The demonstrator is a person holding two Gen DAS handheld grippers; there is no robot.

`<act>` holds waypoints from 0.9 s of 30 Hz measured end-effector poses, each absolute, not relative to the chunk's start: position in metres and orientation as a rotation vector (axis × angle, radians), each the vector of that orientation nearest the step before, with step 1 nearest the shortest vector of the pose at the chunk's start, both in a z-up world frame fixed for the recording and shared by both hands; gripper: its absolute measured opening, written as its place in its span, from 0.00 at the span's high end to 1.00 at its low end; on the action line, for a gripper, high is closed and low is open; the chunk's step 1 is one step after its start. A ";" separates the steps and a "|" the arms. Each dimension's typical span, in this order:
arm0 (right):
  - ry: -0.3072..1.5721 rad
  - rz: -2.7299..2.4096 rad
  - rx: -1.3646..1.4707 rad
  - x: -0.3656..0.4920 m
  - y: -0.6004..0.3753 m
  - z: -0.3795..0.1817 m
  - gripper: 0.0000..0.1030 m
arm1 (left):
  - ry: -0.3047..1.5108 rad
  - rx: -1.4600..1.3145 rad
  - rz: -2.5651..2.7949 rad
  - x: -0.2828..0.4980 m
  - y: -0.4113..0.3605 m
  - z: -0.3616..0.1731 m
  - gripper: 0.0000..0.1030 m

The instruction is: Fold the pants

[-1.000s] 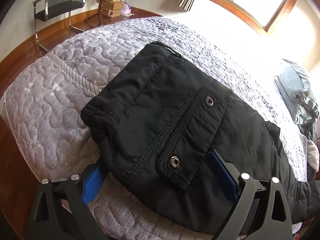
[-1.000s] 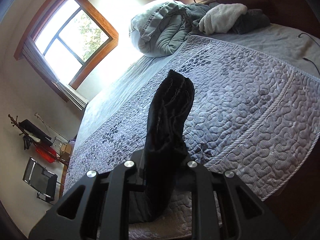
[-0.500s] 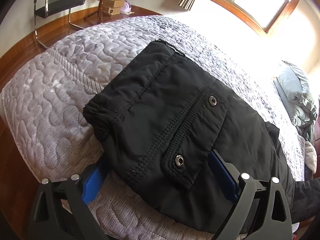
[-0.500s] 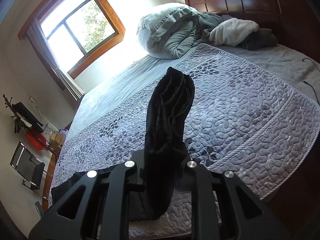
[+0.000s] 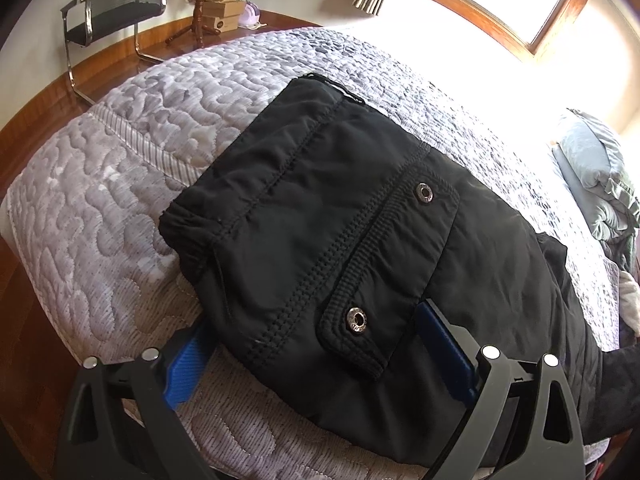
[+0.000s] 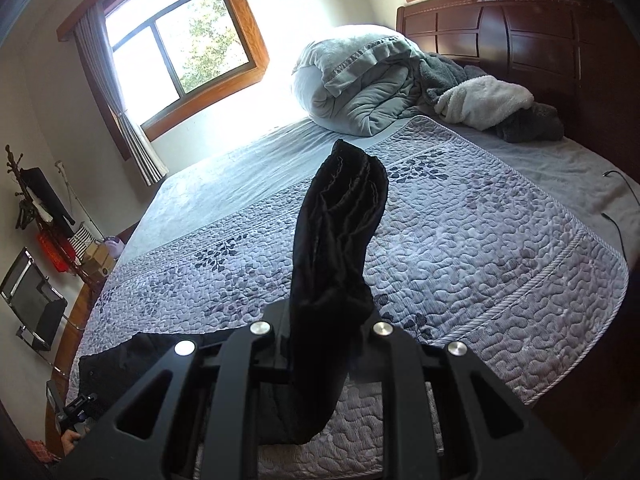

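Black pants (image 5: 340,240) lie on a grey quilted bedspread (image 5: 120,200), waistband toward the bed's corner, a flap pocket with two metal snaps on top. My left gripper (image 5: 316,344) is open, its blue fingers (image 5: 186,364) spread either side of the pants' near edge. My right gripper (image 6: 320,320) is shut on the bunched leg end of the pants (image 6: 340,232), which sticks up above the bed. The waist part of the pants (image 6: 132,356) shows low at the left in the right wrist view.
A rolled grey-green duvet (image 6: 360,84) and fleece blankets (image 6: 484,100) lie by the dark wooden headboard (image 6: 520,32). A black cable (image 6: 616,208) lies on the bed's right side. A metal chair (image 5: 116,8), boxes and a coat stand are by the wall.
My right gripper has swung with the leg end, so its view turned toward the headboard and the pants' waist came into sight. The left gripper drifted slightly and stayed open.
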State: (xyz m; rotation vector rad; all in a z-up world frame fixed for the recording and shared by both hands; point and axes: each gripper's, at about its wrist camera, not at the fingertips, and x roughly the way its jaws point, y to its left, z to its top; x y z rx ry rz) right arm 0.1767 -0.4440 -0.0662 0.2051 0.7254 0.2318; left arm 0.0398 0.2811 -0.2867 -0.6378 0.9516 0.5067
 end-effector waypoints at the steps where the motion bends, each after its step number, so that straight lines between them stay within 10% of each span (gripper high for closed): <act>1: 0.724 0.232 0.197 0.177 -0.444 -0.066 0.85 | 0.955 -0.638 0.509 0.041 0.281 -0.287 0.06; 27: 0.697 0.282 0.050 0.175 -0.412 -0.047 0.85 | 0.950 -0.649 0.519 0.040 0.282 -0.289 0.06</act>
